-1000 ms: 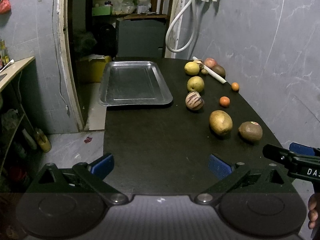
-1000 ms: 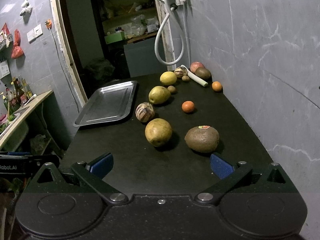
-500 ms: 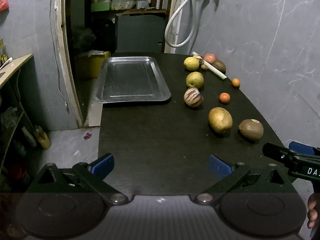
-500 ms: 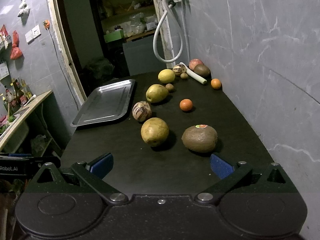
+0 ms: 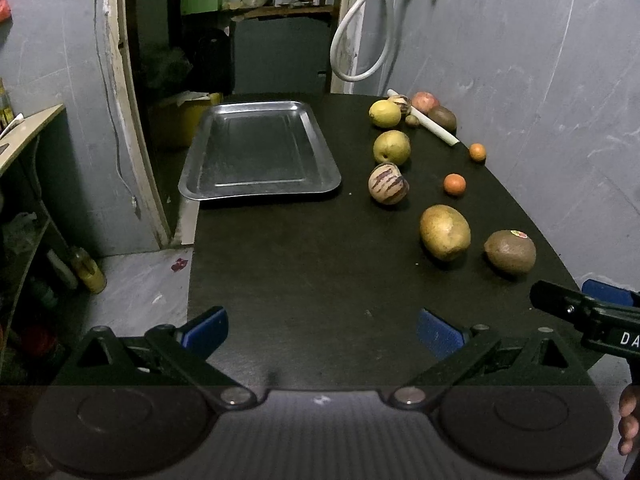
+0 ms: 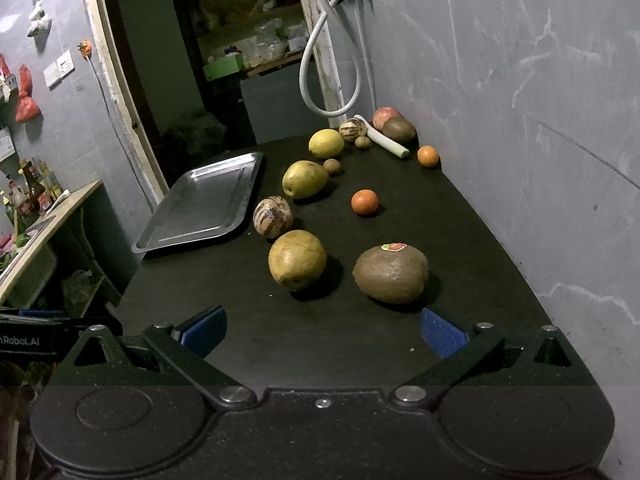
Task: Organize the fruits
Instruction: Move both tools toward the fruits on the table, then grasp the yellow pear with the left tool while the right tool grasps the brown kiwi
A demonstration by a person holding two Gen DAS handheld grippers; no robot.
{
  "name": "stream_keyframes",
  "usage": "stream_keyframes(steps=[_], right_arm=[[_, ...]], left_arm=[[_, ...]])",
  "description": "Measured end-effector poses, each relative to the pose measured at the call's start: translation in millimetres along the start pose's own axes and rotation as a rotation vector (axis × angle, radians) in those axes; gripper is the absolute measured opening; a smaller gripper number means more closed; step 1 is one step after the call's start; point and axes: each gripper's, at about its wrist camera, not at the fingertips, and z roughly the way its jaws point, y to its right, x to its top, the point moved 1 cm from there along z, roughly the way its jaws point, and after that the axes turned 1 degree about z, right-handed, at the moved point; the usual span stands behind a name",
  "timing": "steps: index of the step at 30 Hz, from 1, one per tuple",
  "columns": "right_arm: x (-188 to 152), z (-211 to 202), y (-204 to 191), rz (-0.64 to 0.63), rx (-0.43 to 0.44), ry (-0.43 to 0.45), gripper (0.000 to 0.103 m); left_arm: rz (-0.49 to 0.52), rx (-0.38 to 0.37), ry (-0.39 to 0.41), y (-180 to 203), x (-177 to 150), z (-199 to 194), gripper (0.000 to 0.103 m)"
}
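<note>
Both grippers hover low over the near edge of the dark oval table [image 5: 304, 264], jaws spread wide, nothing between them. The left gripper [image 5: 322, 330] sits lower centre of its frame; the right gripper [image 6: 323, 330] likewise in its own view, w/ its black body also poking in at lower right of the left view. A bit of the person's hand [image 5: 628, 420] shows at the far lower right there.

Fruits lie loose on the right half of the table. Nearest the right gripper: a big brown kiwi-like fruit w/ a red sticker [image 6: 391, 274], and just beside it to the left a round yellow-green fruit [image 6: 297, 260]. Behind those, a purple-striped pale melon [image 6: 273, 216], a yellow pear-shaped fruit [image 6: 305, 179] and a small orange tangerine [image 6: 364, 201]. Further back, a yellow lemon [image 6: 326, 143], a second small orange [image 6: 427, 156], a white stick-like stalk [image 6: 382, 141], a reddish apple [image 6: 386, 117] and a brown fruit touching it, approx. — too dim to be sure.

The empty rectangular steel tray [image 5: 260, 152] sits upper centre-left of the left view, one corner overhanging the table edge, well apart from the fruit.
</note>
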Motion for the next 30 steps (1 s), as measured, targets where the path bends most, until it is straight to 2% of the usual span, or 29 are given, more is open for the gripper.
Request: stream_keyframes(steps=[11,19,24,30], right_arm=[[1,11,12,-0.011,-0.021,-0.001,0.103],[-2,19,17,-0.13,-0.104,0.021,0.103],[-8,30,21,-0.189,-0.125,-0.001,0.103],[-9,47,24,-0.223,-0.161,-0.016,0.103]], left_arm=[[0.011,0.013,-0.05,8,9,18,0.102],[0.02,-0.001,-0.096,11,26,38,0.102],[0.053,-0.029,-0.097,19,42,56,0.102],[0.063,-0.099,-0.126,31,64,85,0.102]])
